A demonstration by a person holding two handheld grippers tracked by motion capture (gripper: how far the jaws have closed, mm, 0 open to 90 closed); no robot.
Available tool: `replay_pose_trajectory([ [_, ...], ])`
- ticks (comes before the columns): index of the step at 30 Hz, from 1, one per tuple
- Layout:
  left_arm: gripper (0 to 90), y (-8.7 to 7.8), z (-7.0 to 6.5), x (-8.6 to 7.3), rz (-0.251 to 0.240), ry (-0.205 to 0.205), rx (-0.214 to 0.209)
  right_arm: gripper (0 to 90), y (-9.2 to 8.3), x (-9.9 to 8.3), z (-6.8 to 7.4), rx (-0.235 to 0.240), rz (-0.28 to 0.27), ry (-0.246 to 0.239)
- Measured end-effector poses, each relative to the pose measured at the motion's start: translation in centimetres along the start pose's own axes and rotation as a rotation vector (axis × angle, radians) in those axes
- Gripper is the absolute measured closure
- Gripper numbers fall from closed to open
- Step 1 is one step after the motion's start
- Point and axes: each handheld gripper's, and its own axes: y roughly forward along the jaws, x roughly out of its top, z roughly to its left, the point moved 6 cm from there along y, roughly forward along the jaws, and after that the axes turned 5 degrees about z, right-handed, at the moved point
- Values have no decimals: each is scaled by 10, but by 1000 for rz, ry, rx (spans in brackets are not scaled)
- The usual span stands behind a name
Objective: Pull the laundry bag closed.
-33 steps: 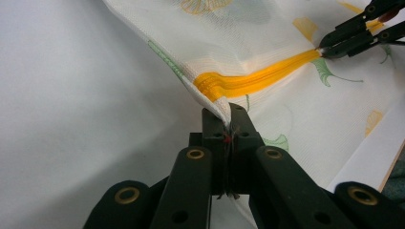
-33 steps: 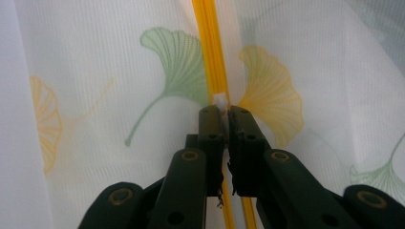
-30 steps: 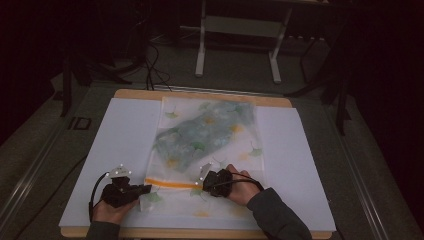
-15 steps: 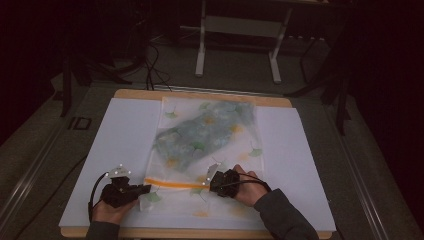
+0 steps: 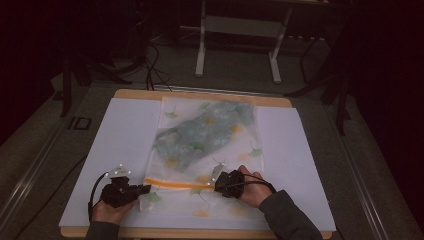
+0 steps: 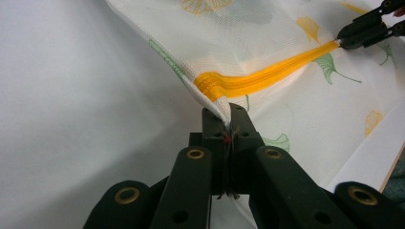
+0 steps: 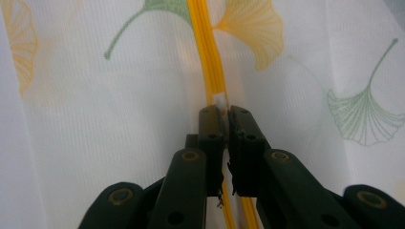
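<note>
A white mesh bag [image 5: 222,112] printed with ginkgo leaves lies flat on the table, with a blue-green cloth [image 5: 200,135] inside it. An orange zipper [image 5: 177,184] runs across its near end. My left gripper [image 5: 145,189] is shut on the bag's corner [image 6: 217,102] at the zipper's left end. My right gripper [image 5: 218,184] is shut on the zipper pull [image 7: 219,100], partway along the orange zipper [image 7: 205,47]. In the left gripper view the right gripper [image 6: 341,40] sits at the far end of the orange strip.
The bag rests on a white sheet [image 5: 120,145] over a wooden tabletop [image 5: 200,95]. A metal stand [image 5: 200,50] and cables stand on the dark floor behind the table. Bare white sheet lies to either side of the bag.
My right gripper has slid to the right along the zipper, so more of the orange strip shows between the grippers. The left gripper has held its place on the corner.
</note>
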Motion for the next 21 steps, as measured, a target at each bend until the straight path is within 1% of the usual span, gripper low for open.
replay_pose_trajectory([
  [11,883,0,0,0,0,-1,-3,849,-2,-15,-3,-8,2,21],
  [16,882,0,0,0,-1,0,-2,849,-3,-18,-4,-13,6,17],
  [21,883,0,0,0,-1,-1,-3,849,-4,-21,-4,-14,10,24],
])
